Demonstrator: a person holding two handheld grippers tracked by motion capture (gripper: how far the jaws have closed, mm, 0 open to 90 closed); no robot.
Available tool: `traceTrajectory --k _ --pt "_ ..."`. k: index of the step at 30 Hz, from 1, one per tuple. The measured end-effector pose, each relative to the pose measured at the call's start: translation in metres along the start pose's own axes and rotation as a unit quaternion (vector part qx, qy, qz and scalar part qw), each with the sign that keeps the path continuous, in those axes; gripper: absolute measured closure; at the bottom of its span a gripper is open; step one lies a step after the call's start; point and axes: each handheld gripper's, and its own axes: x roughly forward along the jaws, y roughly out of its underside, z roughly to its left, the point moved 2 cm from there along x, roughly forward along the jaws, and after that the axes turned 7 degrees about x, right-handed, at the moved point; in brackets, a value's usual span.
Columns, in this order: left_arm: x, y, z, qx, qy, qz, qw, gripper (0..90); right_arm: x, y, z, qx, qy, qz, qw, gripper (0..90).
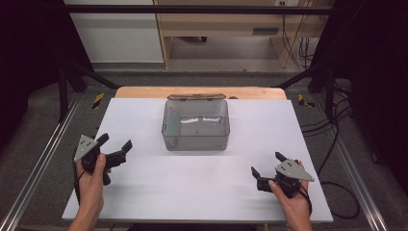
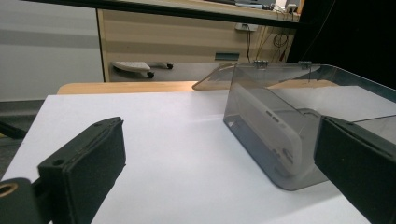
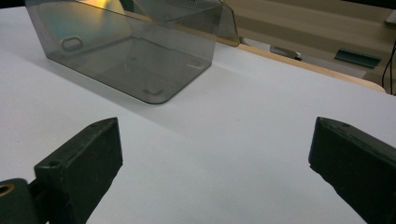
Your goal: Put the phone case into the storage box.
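Your left claw (image 1: pixel 115 146) and right claw (image 1: pixel 266 165) hover wide open, holding nothing — both near the desk (image 1: pixel 144 187) edge, clear lidded box (image 1: pixel 195 125) farther back between them.

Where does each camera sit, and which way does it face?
High view: above the person's side, facing forward and down on the table and the clear box; both hands, left gripper and right gripper show.
Left gripper view: on the left gripper, low, facing along the table to the box; its two black fingers show, spread.
Right gripper view: on the right gripper, facing the box; its fingers show, spread.
Shared: all three show the box, lid open.
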Motion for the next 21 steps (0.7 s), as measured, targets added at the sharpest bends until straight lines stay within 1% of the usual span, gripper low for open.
traceTrajectory --k 4,9,10,11,12,15,17,18,19,21 --pt "-0.007 0.004 0.005 -0.008 -0.002 -0.003 1.0 2.2 0.0 0.0 0.0 -0.001 0.001 0.001 1.0 3.4" --pt "-0.013 0.005 0.006 -0.007 -0.003 -0.011 0.9999 2.2 0.001 0.0 0.001 -0.003 0.001 0.002 1.0 3.4" --pt "-0.014 0.006 0.004 0.003 -0.001 -0.009 1.0 2.2 0.001 0.0 0.001 -0.003 0.001 0.002 1.0 3.4" --pt "-0.014 0.006 0.004 0.003 -0.001 -0.009 1.0 2.2 0.001 0.0 0.001 -0.002 0.0 0.001 1.0 3.4" --pt "-0.015 0.007 0.002 0.012 0.0 -0.007 0.9999 2.2 0.001 0.0 0.001 -0.001 -0.001 0.0 1.0 3.4" --pt "-0.016 0.008 -0.001 0.017 0.005 -0.007 0.9998 2.2 0.001 0.0 0.001 -0.001 -0.002 -0.001 1.0 3.4" --pt "-0.017 0.01 -0.007 0.026 0.014 -0.006 0.9996 2.2 0.001 0.0 0.002 0.002 -0.003 -0.002 1.0 3.4" --pt "-0.017 0.01 -0.007 0.026 0.014 -0.006 0.9996 2.2 0.001 0.0 0.002 0.002 -0.002 -0.003 1.0 3.4" --pt "-0.017 0.01 -0.011 0.029 0.019 -0.007 0.9994 2.2 0.001 0.0 0.002 0.002 -0.003 -0.003 1.0 3.4" --pt "-0.017 0.01 -0.012 0.03 0.021 -0.008 0.9993 2.2 0.0 0.0 0.002 0.002 -0.004 -0.005 1.0 3.4"
